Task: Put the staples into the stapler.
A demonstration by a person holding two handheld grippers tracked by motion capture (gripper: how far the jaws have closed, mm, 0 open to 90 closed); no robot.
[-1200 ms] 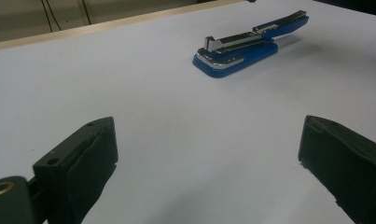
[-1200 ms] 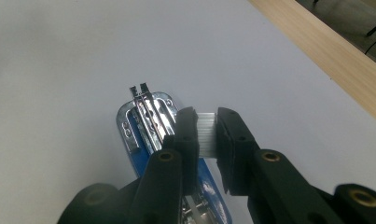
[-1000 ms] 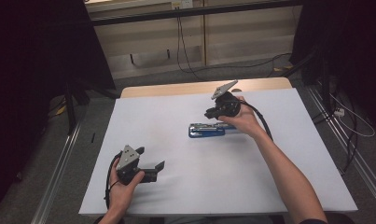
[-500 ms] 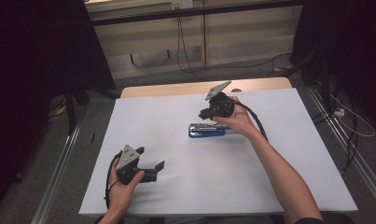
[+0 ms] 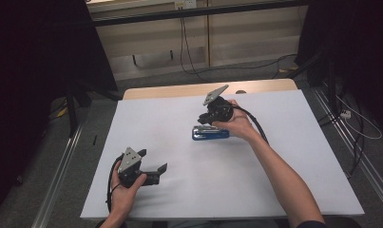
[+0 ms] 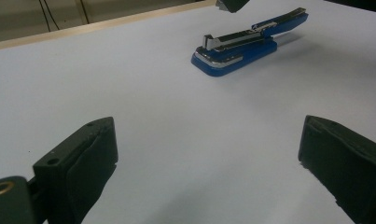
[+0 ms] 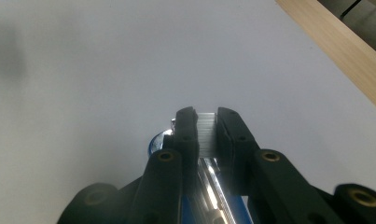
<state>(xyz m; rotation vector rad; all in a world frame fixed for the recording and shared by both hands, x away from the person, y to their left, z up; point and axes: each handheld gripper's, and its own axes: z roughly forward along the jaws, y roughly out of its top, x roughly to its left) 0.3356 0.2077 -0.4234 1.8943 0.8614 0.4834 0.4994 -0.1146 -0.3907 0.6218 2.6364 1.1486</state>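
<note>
Nearest me, my left gripper [image 5: 157, 172] rests low over the white table [image 5: 146, 123] at its near left, jaws spread wide with nothing between them. Its own view looks between the two black pads [image 6: 90, 158] across bare white surface to the stapler [image 6: 251, 42], well apart from it.

Further out, near the middle of the table, the blue stapler [image 5: 210, 133] lies flat with its top arm swung open, so the chrome staple channel faces up. My right gripper [image 5: 207, 118] hangs just over its far end. In the right gripper view the jaws stand narrow, pinching a small white-silver strip of staples [image 7: 205, 135] between the pads, with the open chrome channel [image 7: 209, 186] directly under them.

I judge the job in hand to be loading that strip into the channel. The strip is light and stiff along its length but brittle: the staples are only glued together, so too much squeeze or any twist could snap it. A hold across its flat sides, as now, seems right, and it will want lining up square with the rail. The stapler is heavier and hard, with smooth plastic and metal; it may skate on the table unless the left gripper steadies its base.

Beyond it runs the bare wooden table edge [image 5: 179, 90].
</note>
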